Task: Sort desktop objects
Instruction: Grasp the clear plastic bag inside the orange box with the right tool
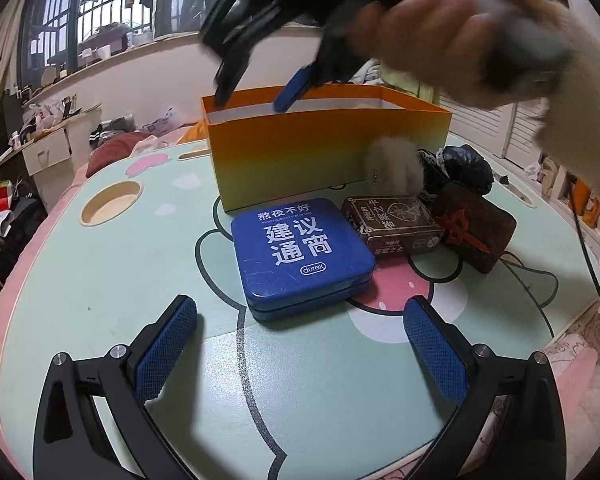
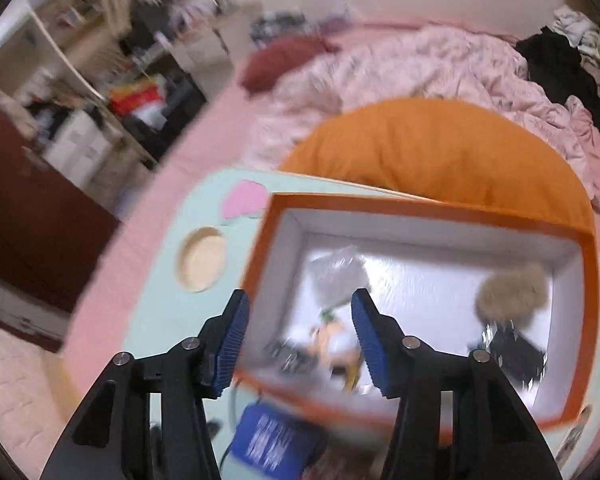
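Left wrist: blue tin (image 1: 302, 254) lies flat, text upright, before wide-open empty left tongs (image 1: 300, 350).

blue tin (image 1: 302, 254): smooth painted metal, scuffed | orange box (image 1: 328, 152): matt card, white inside | table (image 1: 100, 280): smooth printed top | pompom (image 1: 394, 164): fluffy fur | gripper pads (image 1: 166, 350): rough textured blue rubber

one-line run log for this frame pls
left claw: open, empty, before blue tin | right claw: empty, above orange box
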